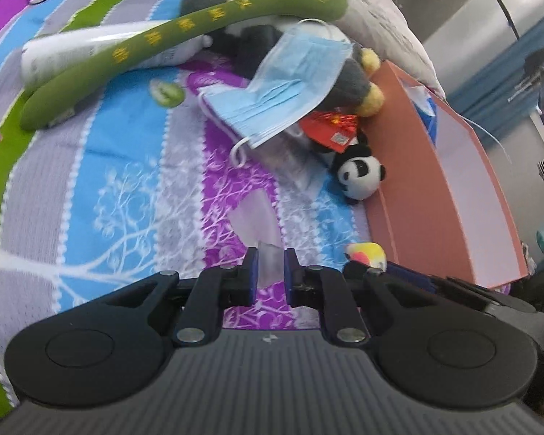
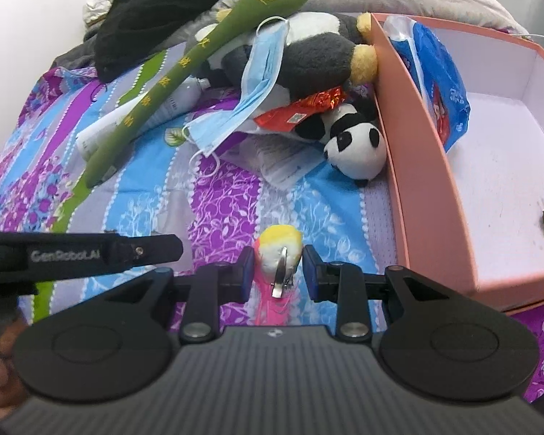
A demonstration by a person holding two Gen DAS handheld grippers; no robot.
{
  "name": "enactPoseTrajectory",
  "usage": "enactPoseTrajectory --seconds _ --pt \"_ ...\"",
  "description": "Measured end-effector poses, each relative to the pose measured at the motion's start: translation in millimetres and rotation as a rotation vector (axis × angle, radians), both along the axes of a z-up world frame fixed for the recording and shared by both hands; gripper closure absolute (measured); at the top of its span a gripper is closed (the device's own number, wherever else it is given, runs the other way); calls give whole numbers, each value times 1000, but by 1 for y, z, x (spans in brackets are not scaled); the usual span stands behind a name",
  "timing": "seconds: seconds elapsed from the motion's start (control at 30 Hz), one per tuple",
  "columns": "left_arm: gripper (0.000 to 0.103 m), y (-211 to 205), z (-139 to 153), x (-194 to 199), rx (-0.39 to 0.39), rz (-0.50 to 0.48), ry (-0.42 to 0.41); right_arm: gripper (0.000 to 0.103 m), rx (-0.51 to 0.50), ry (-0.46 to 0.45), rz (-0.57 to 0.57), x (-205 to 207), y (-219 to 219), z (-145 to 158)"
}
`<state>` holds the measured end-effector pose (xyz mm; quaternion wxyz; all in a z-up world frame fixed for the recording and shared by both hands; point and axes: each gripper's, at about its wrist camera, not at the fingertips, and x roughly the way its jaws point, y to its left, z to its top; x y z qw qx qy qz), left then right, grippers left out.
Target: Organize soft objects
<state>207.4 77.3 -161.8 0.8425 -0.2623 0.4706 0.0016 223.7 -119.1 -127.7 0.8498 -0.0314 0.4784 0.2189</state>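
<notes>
Right gripper [image 2: 276, 266] pitched steeply down over the bed [image 2: 156, 195], clamped on a small yellow-pink plush keychain [image 2: 277, 253], just beside the pink box [image 2: 428, 195]. Left gripper [image 1: 269, 272], same pitch, pinches a clear plastic strip [image 1: 268, 266].

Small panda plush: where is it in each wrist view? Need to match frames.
Left wrist: small panda plush right of centre, touching the pink box wall.
Right wrist: small panda plush upper right of centre, against the pink box wall.
Shared landmark: blue face mask, up-left of the panda in both.
</notes>
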Motion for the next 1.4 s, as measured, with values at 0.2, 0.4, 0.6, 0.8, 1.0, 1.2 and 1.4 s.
enactPoseTrajectory --seconds 0.2,0.4,0.6,0.8,1.0,1.2,1.4 --pt "86 -2 33 18 20 -50 44 71 -10 57 -21 9 2 26" --pt "86 -3 42 27 70 -106 32 71 -22 43 -36 15 0 28" --pt "86 -6 38 26 113 -169 -30 71 -11 -17 -52 8 0 22" --pt "86 -14 42 11 91 -167 -81 71 52 -49 -85 -11 -11 31" --pt "86 -39 63 -9 97 -169 -141 71 64 -81 -89 -37 -34 52" --pt "86 -67 86 -25 110 -217 -193 71 67 -143 -101 -61 -51 76" --pt "86 -74 114 -31 88 -261 -228 71 99 -217 -105 -73 -61 105"
